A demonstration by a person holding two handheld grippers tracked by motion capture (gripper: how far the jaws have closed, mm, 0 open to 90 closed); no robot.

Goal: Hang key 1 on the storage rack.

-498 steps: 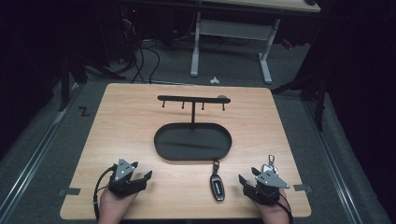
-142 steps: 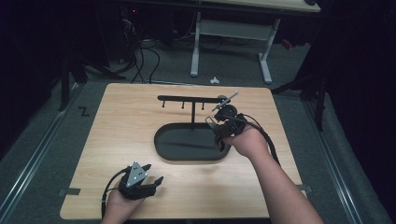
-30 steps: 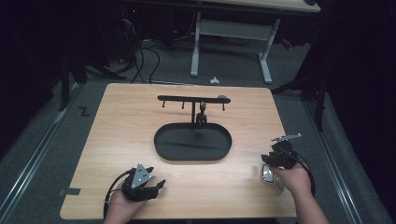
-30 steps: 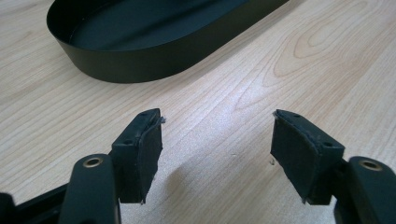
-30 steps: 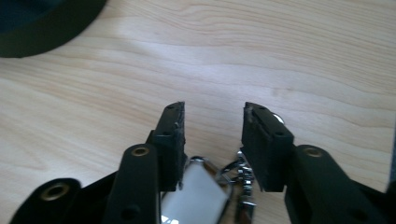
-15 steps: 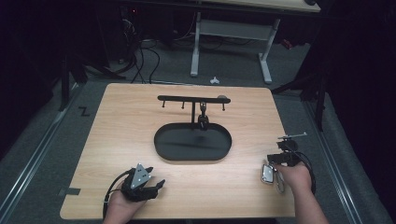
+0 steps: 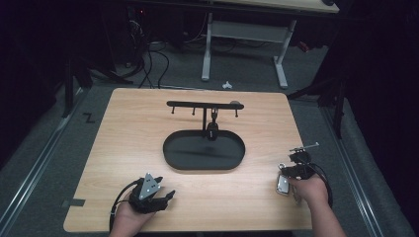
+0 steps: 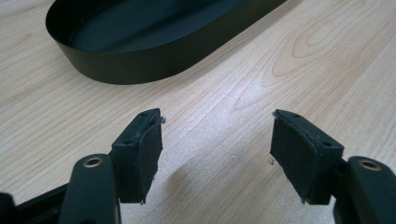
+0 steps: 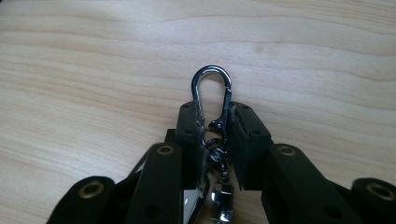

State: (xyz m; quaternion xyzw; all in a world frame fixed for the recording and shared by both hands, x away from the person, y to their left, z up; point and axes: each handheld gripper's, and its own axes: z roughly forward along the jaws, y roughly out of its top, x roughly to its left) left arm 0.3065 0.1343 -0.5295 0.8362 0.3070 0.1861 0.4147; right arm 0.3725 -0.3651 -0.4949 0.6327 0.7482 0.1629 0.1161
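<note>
Right gripper jaws just closed, pinching carabiner by its sides — loop left free for hooking on rack. Left gripper spread, idle.

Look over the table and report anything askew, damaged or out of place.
Nothing stands out. The black oval tray lies flat mid-table with its hook rack level, and a key fob hangs from it. The right gripper is clamped squarely on a silver carabiner; the left gripper rests open on bare wood.
</note>
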